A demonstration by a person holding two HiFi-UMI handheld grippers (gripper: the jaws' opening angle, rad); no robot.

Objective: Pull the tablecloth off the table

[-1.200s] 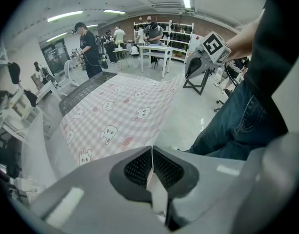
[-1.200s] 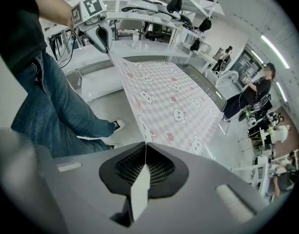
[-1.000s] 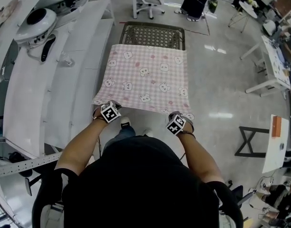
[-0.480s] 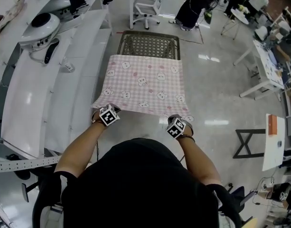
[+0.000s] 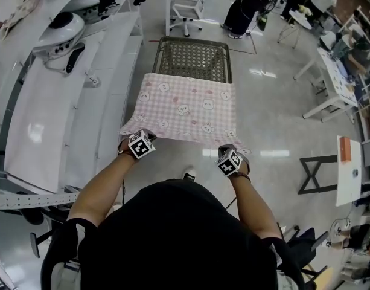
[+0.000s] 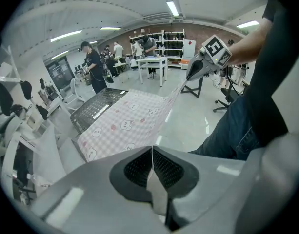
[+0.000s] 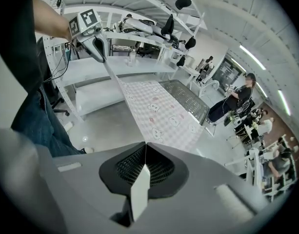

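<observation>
Left margin: a long white bench [image 5: 49, 110] runs close beside the desk [image 5: 194, 56], so there is little room for swinging out on that side.

Left tool [image 5: 136, 139]: clenched on the near left corner of the tablecloth [image 5: 188, 104]. In the left gripper view we see the jaws pressed together with a thin fold of cloth between them.

Tablecloth: pink check with small animal print. It covers the near part of the desk, and the far strip of black mesh top is bare. The near edge is off the desk, stretched in the air between the two tools. Below that edge we note bare floor [image 5: 275, 119] and one shoe [image 5: 188, 175].

Beyond the desk's far end stand an office chair [image 5: 188, 8] and a person in black [image 5: 245, 8], both apart from the desk.

Right tool [image 5: 229, 154]: clenched on the near right corner. The right gripper view shows the jaws together on the cloth edge.

Right margin: open glossy floor beside the desk. Well apart, a black folding stand [image 5: 317, 175] and white tables [image 5: 338, 71] bound that space.
</observation>
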